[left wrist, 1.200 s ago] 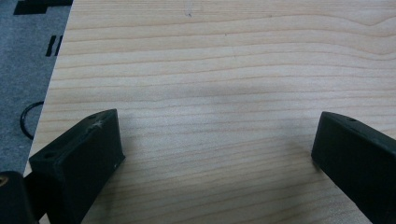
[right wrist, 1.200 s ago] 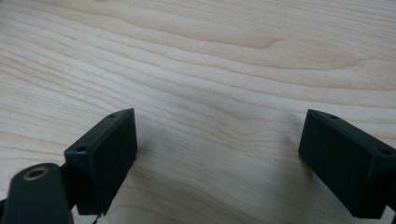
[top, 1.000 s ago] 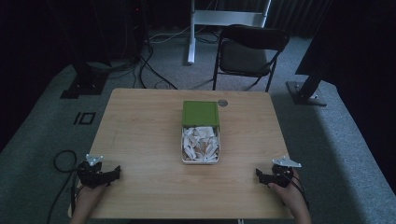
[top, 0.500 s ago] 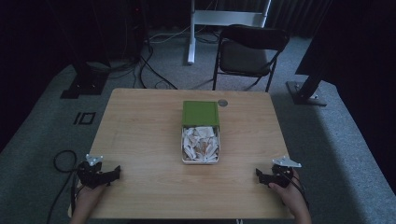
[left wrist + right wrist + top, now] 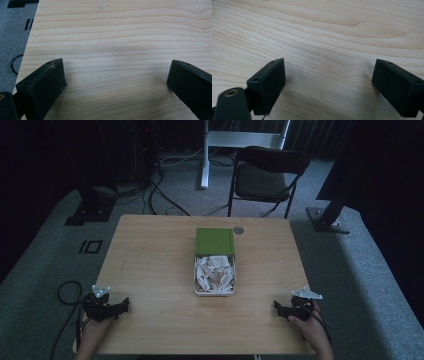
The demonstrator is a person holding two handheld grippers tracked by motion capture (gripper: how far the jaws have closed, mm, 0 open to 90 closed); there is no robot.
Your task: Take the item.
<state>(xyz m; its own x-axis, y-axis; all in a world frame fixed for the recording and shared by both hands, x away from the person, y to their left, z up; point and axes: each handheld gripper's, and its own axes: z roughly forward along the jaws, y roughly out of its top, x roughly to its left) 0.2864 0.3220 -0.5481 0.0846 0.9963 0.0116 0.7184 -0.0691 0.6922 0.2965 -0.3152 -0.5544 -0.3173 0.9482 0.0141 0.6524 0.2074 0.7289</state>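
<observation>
Grippers rested at the near corners of the wooden counter (image 5: 150, 255), one in each hand. At the near left corner the left gripper (image 5: 122, 305) lay low on the wood, its jaws spread wide with nothing between them; the left gripper view showed bare wood grain between the two black jaws and the counter's edge with grey carpet beside it. At the near right corner the right gripper (image 5: 276, 308) sat likewise, jaws spread wide and holding nothing, bare wood between them in the right gripper view. Well apart from both, at the middle of the counter, stood an open tin (image 5: 214, 290) full of pale wrapped pieces, its green lid (image 5: 215, 241) resting over its far end. A small round disc (image 5: 238, 230) lay just beside the lid's far right corner. Beyond the counter stood a dark folding chair (image 5: 267, 175).
</observation>
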